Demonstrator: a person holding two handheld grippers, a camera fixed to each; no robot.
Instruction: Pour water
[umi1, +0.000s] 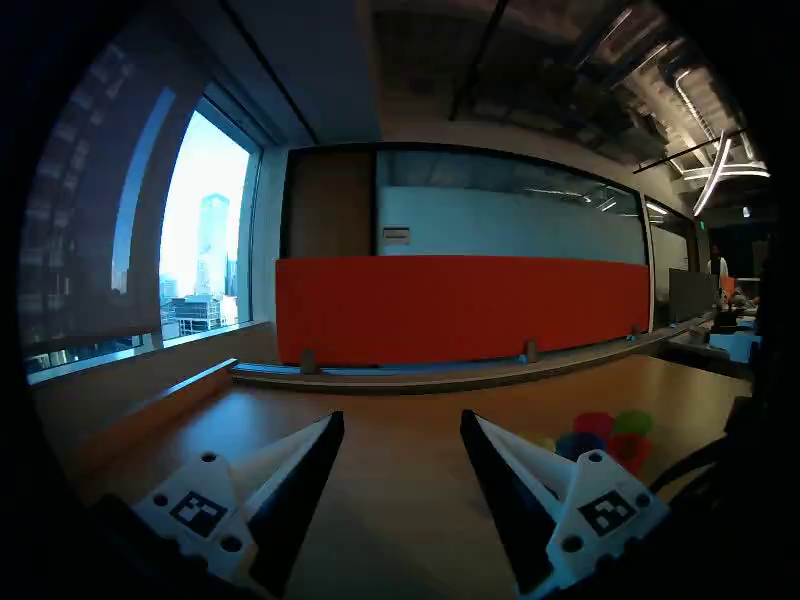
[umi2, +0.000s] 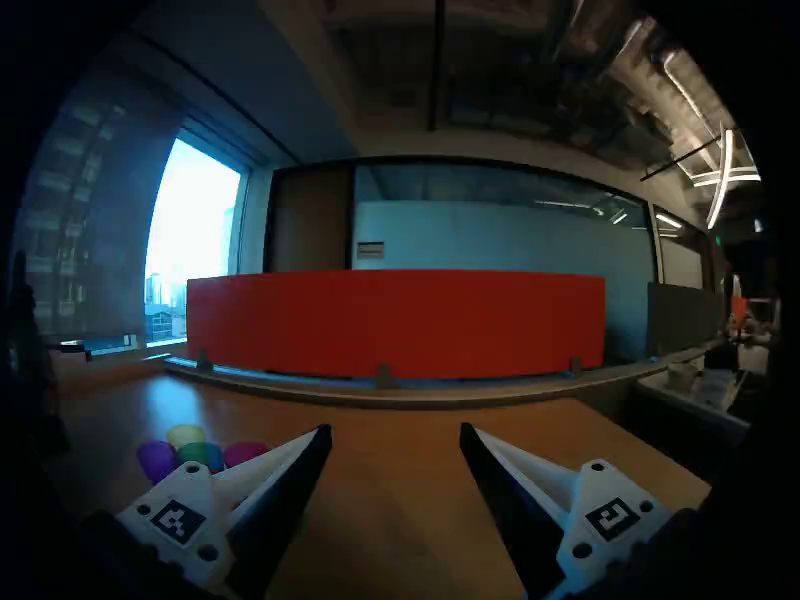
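Several small cups (umi1: 603, 436) in pink, green, blue and yellow huddle on the wooden counter (umi1: 400, 400), right of the left claw (umi1: 402, 415) and left of the right claw (umi2: 395, 428), both spread and empty; a red partition (umi1: 460, 305) stands far behind.

In the left gripper view's lower right, the cups (umi1: 605, 432) are half hidden behind a finger (umi1: 510, 480). In the right gripper view's lower left, a finger (umi2: 285, 490) covers part of the cups (umi2: 190, 452). Clutter (umi2: 700, 378) at far right is too dim to tell.
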